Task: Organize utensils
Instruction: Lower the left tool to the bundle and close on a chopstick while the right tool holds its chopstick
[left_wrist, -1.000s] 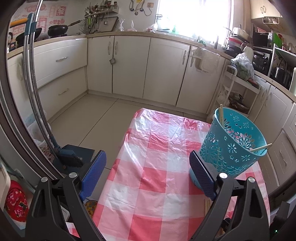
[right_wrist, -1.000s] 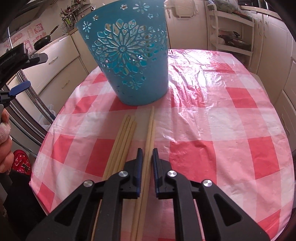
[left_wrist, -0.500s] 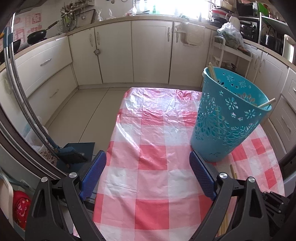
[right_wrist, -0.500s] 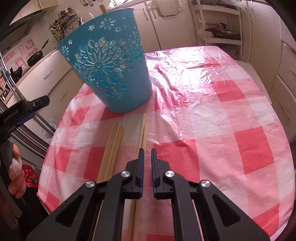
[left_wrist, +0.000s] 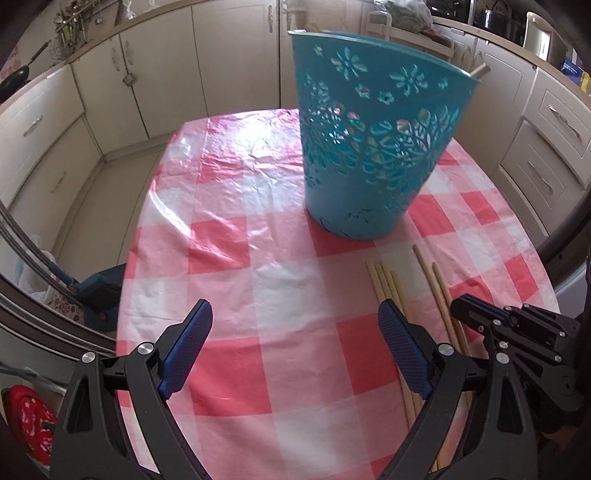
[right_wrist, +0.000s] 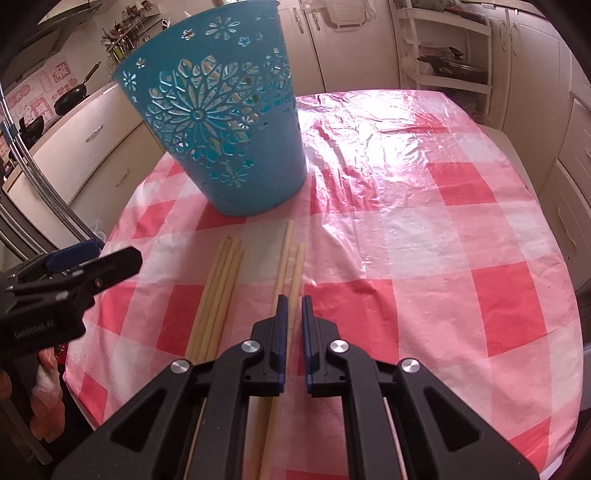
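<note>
A tall teal plastic basket with cut-out flower patterns (left_wrist: 373, 147) stands upright on a table covered by a glossy red-and-white checked plastic cloth (left_wrist: 236, 236), and the tips of wooden sticks poke above its rim on the far side. In front of the basket lie pale wooden chopsticks in two groups, roughly parallel and pointing toward it: a tight bundle of four chopsticks (right_wrist: 218, 295) on the left and a looser group of three chopsticks (right_wrist: 290, 258) just beside it on the right, with a strip of bare cloth between them. The right gripper (right_wrist: 294, 306) hovers low over the looser group with its blue-lined jaws drawn narrow, a small gap between them — one chopstick runs up through that gap, though whether the pads actually touch it cannot be told. The left gripper (left_wrist: 295, 325) is spread wide over the checked cloth, holding nothing; the bundle of four passes just beyond and under its right finger (left_wrist: 402, 350). In the left wrist view the right gripper's black body sits at the lower right, above the chopsticks' near ends. Cream kitchen cabinets (left_wrist: 236, 62) wrap around the room behind the table, and a black frying pan (right_wrist: 72, 98) rests on the counter at the far left.
</note>
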